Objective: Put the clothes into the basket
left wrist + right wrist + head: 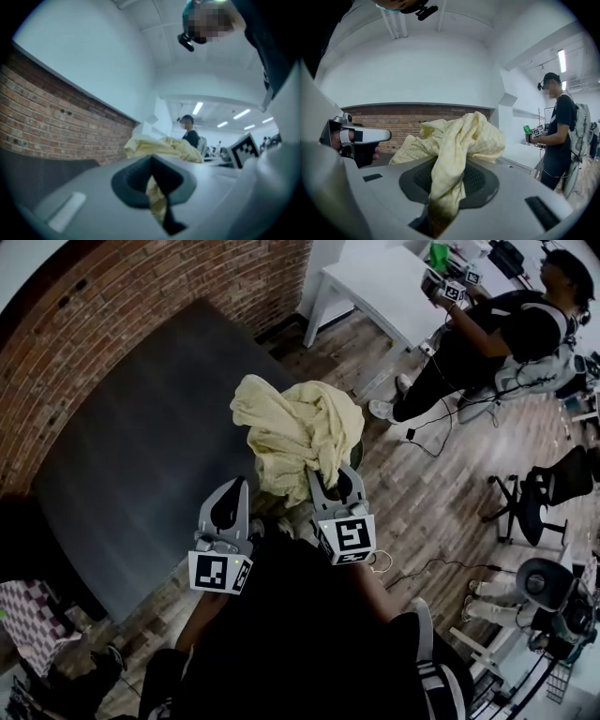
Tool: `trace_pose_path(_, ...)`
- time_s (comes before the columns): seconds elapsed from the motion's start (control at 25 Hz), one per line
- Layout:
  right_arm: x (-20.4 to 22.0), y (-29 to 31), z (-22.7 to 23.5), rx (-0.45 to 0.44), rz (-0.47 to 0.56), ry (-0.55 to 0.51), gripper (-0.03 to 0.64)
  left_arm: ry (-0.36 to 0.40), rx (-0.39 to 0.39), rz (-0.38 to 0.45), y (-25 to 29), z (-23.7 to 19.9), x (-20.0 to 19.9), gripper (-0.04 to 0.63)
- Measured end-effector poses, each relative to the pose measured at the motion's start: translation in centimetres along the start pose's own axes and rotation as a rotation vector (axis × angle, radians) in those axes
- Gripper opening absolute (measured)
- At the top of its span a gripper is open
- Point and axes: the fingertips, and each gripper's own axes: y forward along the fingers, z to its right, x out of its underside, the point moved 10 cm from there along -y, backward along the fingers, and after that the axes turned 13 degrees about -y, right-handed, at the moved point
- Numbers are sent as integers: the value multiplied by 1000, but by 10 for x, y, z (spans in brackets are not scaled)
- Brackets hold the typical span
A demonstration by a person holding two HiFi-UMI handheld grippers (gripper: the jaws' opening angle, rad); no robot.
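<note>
A pale yellow cloth [295, 432] hangs bunched in the air over the near edge of a dark grey table [141, 446]. My right gripper [337, 486] is shut on a thick fold of it, and the fabric [459, 140] rises out of the jaws [440, 201] and spills forward. My left gripper [232, 495] sits just to the left at about the same height. In the left gripper view a narrow strip of the cloth [157, 199] is pinched between its closed jaws, and the main bundle [164, 145] lies beyond. No basket shows in any view.
A brick wall [187, 287] runs behind the table. A white table [384, 287] stands at the back right, where another person [506, 334] is at work. Cables lie on the wood floor [422, 512], and an office chair [544, 488] stands at the right.
</note>
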Motion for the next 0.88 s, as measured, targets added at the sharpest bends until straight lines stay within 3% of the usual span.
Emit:
trace_pose_path(0.48,-12,-38,-4,264,-50,37,101,-25,217,-68,25,-16,0,5)
trace_pose_path(0.88,6,-106,0,497,-153,67,101,-56,408,-161,50,6,24,5)
